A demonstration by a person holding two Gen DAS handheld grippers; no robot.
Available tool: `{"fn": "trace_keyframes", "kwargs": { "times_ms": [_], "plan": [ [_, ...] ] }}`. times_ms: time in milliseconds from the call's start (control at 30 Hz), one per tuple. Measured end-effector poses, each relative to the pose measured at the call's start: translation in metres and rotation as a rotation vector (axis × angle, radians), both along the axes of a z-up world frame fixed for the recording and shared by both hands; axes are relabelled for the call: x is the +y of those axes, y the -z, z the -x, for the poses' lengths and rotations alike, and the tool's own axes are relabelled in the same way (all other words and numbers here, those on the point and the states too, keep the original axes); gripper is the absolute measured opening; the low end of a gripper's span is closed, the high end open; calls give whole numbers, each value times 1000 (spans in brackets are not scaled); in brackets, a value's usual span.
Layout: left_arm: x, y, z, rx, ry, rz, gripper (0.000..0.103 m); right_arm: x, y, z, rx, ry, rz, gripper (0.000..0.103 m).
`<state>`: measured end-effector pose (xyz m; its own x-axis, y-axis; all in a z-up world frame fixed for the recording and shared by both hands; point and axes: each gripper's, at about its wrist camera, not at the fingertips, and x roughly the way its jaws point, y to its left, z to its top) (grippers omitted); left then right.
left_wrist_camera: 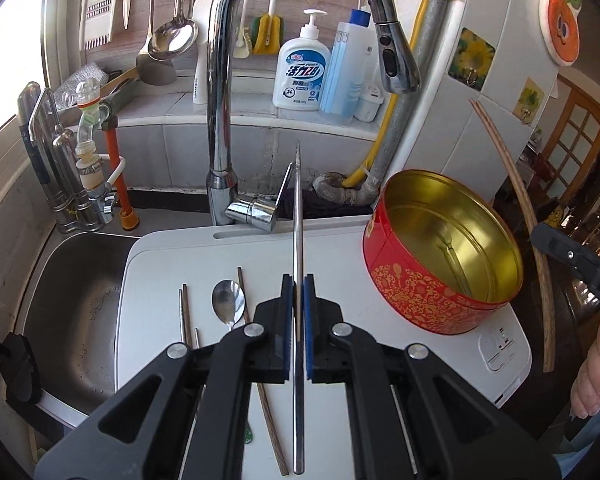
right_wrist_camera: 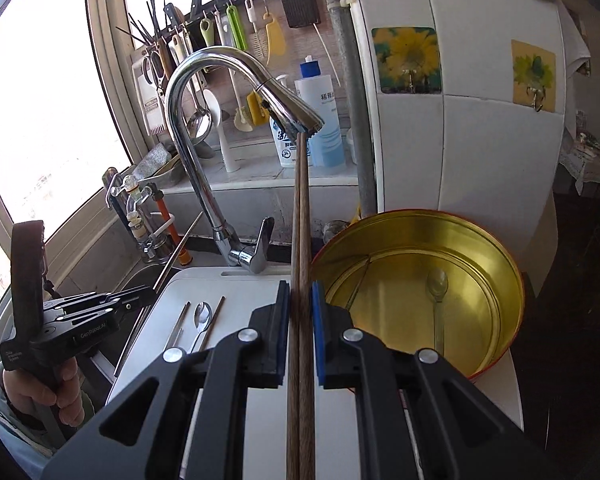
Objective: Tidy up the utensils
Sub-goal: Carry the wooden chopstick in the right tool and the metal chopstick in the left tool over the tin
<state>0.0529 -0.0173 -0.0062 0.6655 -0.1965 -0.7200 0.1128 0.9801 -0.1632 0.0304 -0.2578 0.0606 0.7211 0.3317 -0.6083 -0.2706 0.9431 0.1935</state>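
Above the white board [left_wrist_camera: 172, 256] that bridges the sink [left_wrist_camera: 72, 292], the left gripper [left_wrist_camera: 299, 300] pinches metal chopsticks [left_wrist_camera: 298, 216] between its blue pads, the jaws pressed tight on the thin shafts, which run straight ahead toward the faucet [left_wrist_camera: 220, 120]. Whether it holds one stick or a pair seen edge-on cannot be told. The right gripper [right_wrist_camera: 301, 304] clamps a pair of wooden chopsticks [right_wrist_camera: 301, 220] the same way, its jaws closed on the two brown sticks lying side by side; their far tips reach up to the faucet's spray head in the right wrist view. In the left wrist view those wooden sticks stand well above the board, off its right edge, beside a hand [left_wrist_camera: 594, 376] on the gripper's handle.

On the board's near left part lie a metal spoon [left_wrist_camera: 229, 304], a pair of grey metal chopsticks [left_wrist_camera: 185, 312] to its left and a single wooden chopstick [left_wrist_camera: 260, 376] running toward the near edge. At the board's far right corner sits a round red tin [left_wrist_camera: 420, 292] with a gold inside; on its floor lies a spoon [right_wrist_camera: 438, 292], with a thin stick-like utensil [right_wrist_camera: 358, 284] against the left wall.
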Motion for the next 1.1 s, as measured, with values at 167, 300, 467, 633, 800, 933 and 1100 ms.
{"fn": "trace_keyframes", "kwargs": {
  "times_ms": [167, 300, 467, 633, 800, 933, 1100],
  "plan": [
    [-26, -16, -7, -36, 43, 11, 5, -34, -18, -2, -32, 27, -43, 12],
    [-48, -26, -15, -60, 69, 9, 5, -56, -25, -9, -47, 60, -61, 12],
    [-73, -32, -30, -63, 118, 16, 5, -76, -34, -17, -50, 82, -53, 12],
    [-95, -41, -46, -49, 168, 34, 5, -95, -38, -40, -4, 92, -73, 12],
    [-121, -44, -73, -4, 209, 53, 5, -112, -35, -72, 54, 128, -55, 12],
    [-155, -39, -100, 31, 255, 37, 5, -117, -19, -97, 131, 136, -23, 12],
    [-186, -8, -124, 127, 287, 34, 5, -112, 17, -110, 229, 114, -14, 12]
  ]
}}
